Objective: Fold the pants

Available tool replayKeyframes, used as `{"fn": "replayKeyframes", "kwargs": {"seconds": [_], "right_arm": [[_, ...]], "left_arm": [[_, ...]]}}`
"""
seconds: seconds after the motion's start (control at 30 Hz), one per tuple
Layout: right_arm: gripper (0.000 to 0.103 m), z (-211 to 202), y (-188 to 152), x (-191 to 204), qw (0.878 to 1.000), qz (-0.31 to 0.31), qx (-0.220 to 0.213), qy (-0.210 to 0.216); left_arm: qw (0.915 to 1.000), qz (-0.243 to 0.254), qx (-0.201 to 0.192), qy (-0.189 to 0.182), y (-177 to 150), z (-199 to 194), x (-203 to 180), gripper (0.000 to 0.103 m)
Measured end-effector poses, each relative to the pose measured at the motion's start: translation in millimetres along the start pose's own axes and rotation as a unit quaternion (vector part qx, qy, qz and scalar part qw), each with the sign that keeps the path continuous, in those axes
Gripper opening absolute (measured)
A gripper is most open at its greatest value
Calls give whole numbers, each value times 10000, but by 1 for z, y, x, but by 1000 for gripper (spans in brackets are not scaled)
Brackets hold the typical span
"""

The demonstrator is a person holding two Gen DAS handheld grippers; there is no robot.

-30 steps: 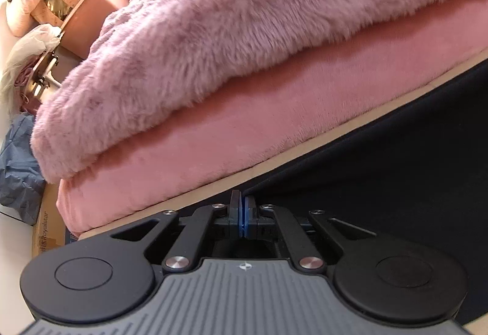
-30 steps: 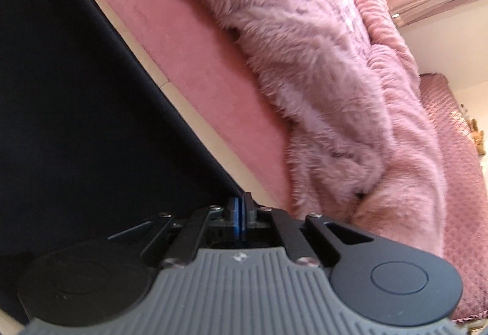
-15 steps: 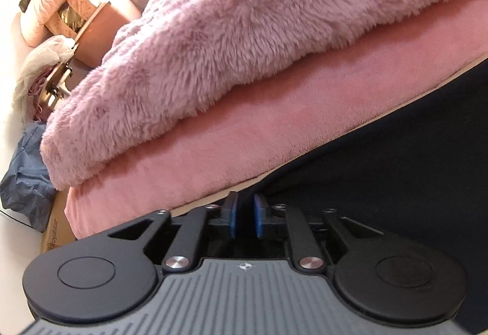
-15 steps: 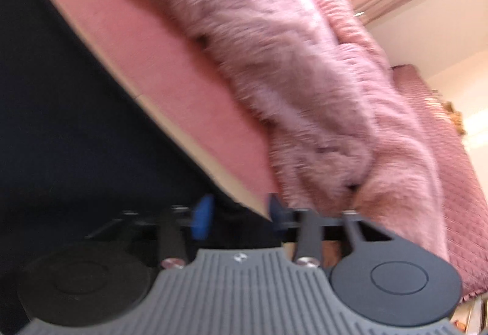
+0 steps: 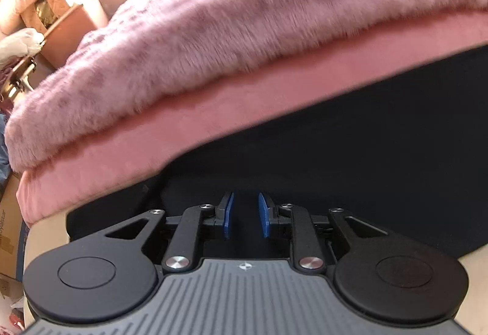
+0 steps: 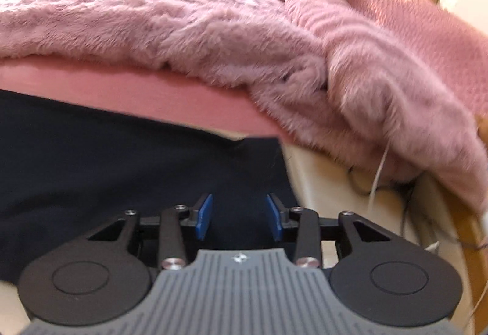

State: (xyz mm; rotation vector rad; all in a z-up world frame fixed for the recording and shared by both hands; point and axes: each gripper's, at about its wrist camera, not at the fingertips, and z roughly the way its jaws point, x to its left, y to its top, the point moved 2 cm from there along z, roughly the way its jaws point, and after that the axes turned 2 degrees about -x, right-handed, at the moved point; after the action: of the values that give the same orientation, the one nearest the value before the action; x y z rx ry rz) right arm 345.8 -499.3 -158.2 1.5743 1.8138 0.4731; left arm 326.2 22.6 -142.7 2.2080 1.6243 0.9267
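The dark navy pants lie flat on a cream surface in front of the bed. In the left wrist view my left gripper hovers over the pants near their left corner, open, with a clear gap between its blue pads. In the right wrist view the pants fill the left half, and their right edge runs just right of my right gripper. Its jaws stand apart and are closing. Cloth lies under the gap, but the pads do not press on it.
A fluffy pink blanket lies on a smooth pink bed cover behind the pants. It hangs over the bed's corner on the right, above a white cable. Boxes and furniture crowd the far left.
Both grippers were shut on the far edge of the pants, then opened and let go. Both have drawn back over the cloth, and the right wrist view has rolled to level.
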Motion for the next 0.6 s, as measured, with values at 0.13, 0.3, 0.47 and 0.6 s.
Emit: {"fn": "replayKeyframes", "kwargs": {"seconds": [0.13, 0.3, 0.47, 0.6], "right_arm": [[27, 27, -1, 0, 9993, 302, 203, 17], [24, 59, 29, -2, 9983, 559, 148, 60], [16, 94, 51, 0, 9975, 666, 237, 46], [13, 109, 57, -3, 9953, 932, 237, 87]], "left_arm": [[9997, -209, 98, 104, 0, 6, 0, 21], [9987, -397, 180, 251, 3, 16, 17, 21], [9972, -559, 265, 418, 8, 30, 37, 21], [9968, -462, 318, 574, 8, 40, 43, 21]]}}
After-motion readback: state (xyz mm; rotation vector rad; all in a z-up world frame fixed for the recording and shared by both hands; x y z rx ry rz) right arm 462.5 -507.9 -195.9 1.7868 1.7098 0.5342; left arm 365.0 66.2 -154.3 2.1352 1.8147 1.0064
